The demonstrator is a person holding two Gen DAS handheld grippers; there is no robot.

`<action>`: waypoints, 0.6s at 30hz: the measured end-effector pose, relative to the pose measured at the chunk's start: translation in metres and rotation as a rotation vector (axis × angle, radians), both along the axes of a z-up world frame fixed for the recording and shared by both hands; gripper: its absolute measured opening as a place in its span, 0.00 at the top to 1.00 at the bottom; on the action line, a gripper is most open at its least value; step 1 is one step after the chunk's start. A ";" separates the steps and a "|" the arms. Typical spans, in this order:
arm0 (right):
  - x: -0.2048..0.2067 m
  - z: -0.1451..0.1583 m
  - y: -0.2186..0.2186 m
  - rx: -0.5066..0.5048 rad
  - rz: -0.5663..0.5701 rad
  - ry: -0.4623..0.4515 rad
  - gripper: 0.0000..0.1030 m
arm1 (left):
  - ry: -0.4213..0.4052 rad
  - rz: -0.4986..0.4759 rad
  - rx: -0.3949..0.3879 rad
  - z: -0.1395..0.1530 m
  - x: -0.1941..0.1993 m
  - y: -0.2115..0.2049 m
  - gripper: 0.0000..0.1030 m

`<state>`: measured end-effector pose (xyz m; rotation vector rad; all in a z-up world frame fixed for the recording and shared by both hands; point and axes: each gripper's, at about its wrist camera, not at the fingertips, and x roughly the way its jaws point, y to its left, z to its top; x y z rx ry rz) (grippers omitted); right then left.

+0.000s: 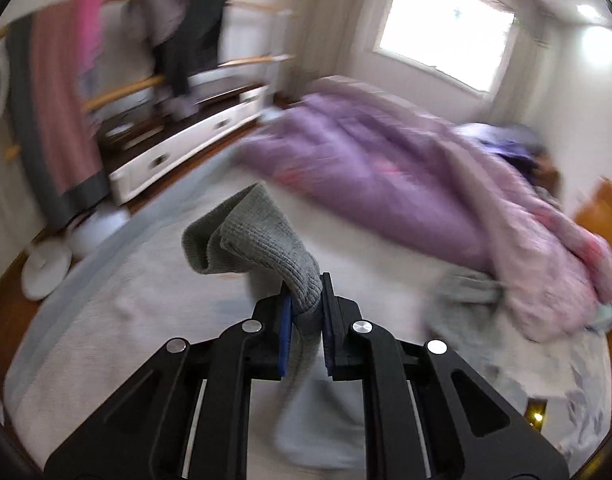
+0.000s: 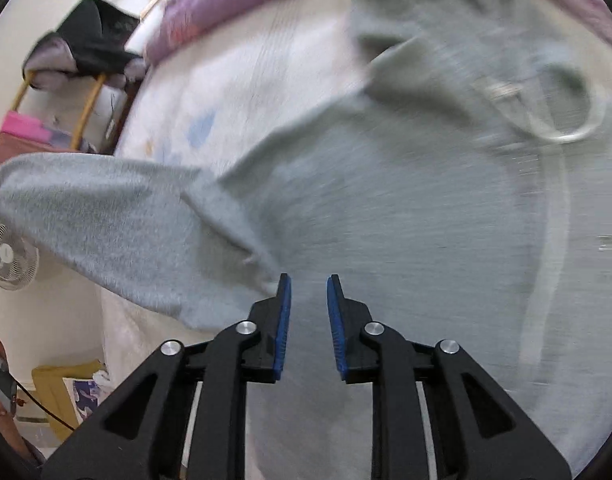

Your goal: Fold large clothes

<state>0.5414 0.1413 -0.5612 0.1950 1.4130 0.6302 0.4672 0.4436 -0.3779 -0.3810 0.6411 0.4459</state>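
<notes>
A large grey hoodie [image 2: 386, 200] lies spread on the bed, its hood and drawstring [image 2: 554, 112] toward the upper right. My left gripper [image 1: 306, 292] is shut on the ribbed grey cuff [image 1: 258, 240] of one sleeve and holds it lifted above the bed. That sleeve [image 2: 106, 220] stretches off to the left in the right wrist view. My right gripper [image 2: 309, 286] hovers just above the hoodie's body with its jaws slightly apart and nothing between them.
A purple quilt [image 1: 386, 168] is bunched along the far side of the bed [image 1: 126, 312]. A wooden rack with hanging clothes [image 1: 66, 100] and a white drawer unit [image 1: 178, 152] stand to the left. A fan [image 2: 10, 256] stands beside the bed.
</notes>
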 end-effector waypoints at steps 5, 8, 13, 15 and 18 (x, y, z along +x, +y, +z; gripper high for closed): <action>0.023 0.043 -0.126 -0.053 -0.130 -0.107 0.77 | 0.019 -0.210 0.010 -0.005 0.066 -0.150 0.88; 0.041 0.067 -0.209 -0.099 -0.217 -0.172 0.74 | 0.069 -0.296 -0.010 -0.036 0.102 -0.229 0.88; 0.065 0.086 -0.316 -0.176 -0.354 -0.231 0.72 | 0.195 -0.388 -0.072 -0.112 0.149 -0.331 0.88; 0.073 0.083 -0.353 -0.217 -0.407 -0.228 0.68 | 0.262 -0.414 -0.081 -0.143 0.162 -0.361 0.88; 0.080 0.075 -0.409 -0.267 -0.495 -0.207 0.65 | 0.362 -0.446 -0.074 -0.188 0.170 -0.391 0.88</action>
